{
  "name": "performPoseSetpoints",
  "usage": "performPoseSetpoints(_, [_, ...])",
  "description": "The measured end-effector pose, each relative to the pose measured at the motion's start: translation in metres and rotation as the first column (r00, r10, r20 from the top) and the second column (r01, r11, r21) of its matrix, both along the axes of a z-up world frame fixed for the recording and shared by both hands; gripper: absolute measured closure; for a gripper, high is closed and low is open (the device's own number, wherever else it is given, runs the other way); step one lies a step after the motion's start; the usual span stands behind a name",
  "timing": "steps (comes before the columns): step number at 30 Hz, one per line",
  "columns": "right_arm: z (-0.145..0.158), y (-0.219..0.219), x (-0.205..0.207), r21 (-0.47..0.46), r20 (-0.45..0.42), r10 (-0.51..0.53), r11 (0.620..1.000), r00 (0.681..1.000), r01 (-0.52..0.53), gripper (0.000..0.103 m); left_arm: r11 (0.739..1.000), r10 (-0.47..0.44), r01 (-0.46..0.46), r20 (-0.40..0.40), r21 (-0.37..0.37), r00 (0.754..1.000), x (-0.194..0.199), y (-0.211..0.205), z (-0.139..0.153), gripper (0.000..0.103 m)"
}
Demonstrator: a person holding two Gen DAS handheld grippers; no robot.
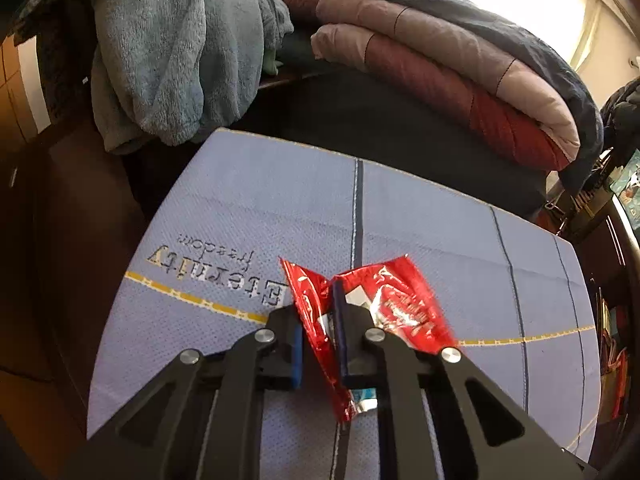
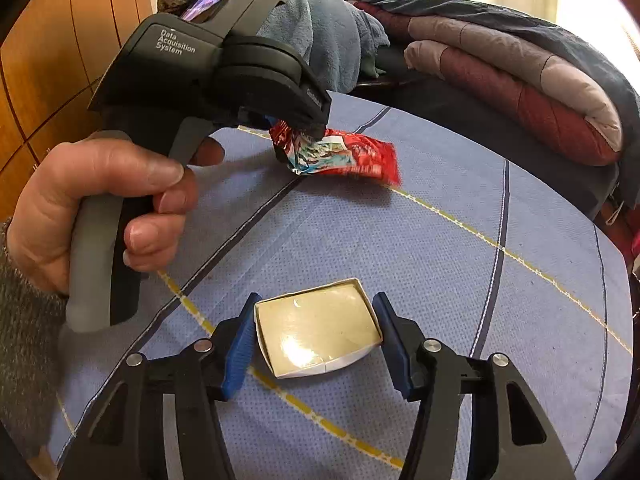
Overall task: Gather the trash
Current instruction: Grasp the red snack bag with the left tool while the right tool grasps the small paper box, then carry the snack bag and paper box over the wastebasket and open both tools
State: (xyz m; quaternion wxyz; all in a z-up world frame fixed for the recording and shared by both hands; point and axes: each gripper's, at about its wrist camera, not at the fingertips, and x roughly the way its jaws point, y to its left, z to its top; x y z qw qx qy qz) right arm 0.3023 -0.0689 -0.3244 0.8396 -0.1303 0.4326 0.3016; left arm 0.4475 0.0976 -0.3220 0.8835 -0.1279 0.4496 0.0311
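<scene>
My left gripper (image 1: 320,312) is shut on a crumpled red foil wrapper (image 1: 396,308) and holds it just above the blue cloth (image 1: 248,200). The right wrist view shows the same wrapper (image 2: 352,156) hanging from the left gripper's tip (image 2: 304,128), with a hand on its handle. My right gripper (image 2: 316,328) is open. Its blue pads (image 2: 240,340) stand on either side of a small open cream cardboard box (image 2: 316,332) lying on the blue cloth (image 2: 440,280). I cannot tell whether the pads touch the box.
A folded red, pink and navy quilt (image 2: 520,80) and a blue fleece blanket (image 1: 160,52) are piled behind the cloth. Wooden cabinet doors (image 2: 60,60) stand at the left. Cluttered items (image 1: 612,340) lie off the right edge.
</scene>
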Motion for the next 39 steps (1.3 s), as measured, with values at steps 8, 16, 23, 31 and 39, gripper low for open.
performPoseSetpoints(8, [0.012,-0.018,-0.01,0.014,0.02,-0.024,1.0,1.0,0.024,0.046,0.998,-0.059,0.061,0.075,-0.027,0.995,-0.021,-0.011,0.027,0.093])
performPoseSetpoints(16, [0.024,-0.049,-0.02,0.049,0.015,-0.094,0.994,0.995,0.094,0.046,0.993,-0.101,0.11,0.178,-0.039,0.979,-0.051,-0.031,0.069,0.093])
performPoseSetpoints(23, [0.034,-0.081,-0.036,0.07,0.028,-0.153,0.986,0.988,0.151,0.046,0.985,-0.162,0.17,0.223,-0.016,0.961,-0.067,-0.068,0.093,0.093])
performPoseSetpoints(31, [0.039,-0.125,-0.047,0.079,0.035,-0.234,0.97,0.972,0.231,0.046,0.968,-0.246,0.251,0.239,0.009,0.939,-0.08,-0.12,0.105,0.093])
performPoseSetpoints(39, [0.039,-0.173,-0.065,0.092,0.036,-0.322,0.944,0.946,0.318,0.046,0.942,-0.331,0.333,0.244,0.034,0.912,-0.091,-0.173,0.11,0.093])
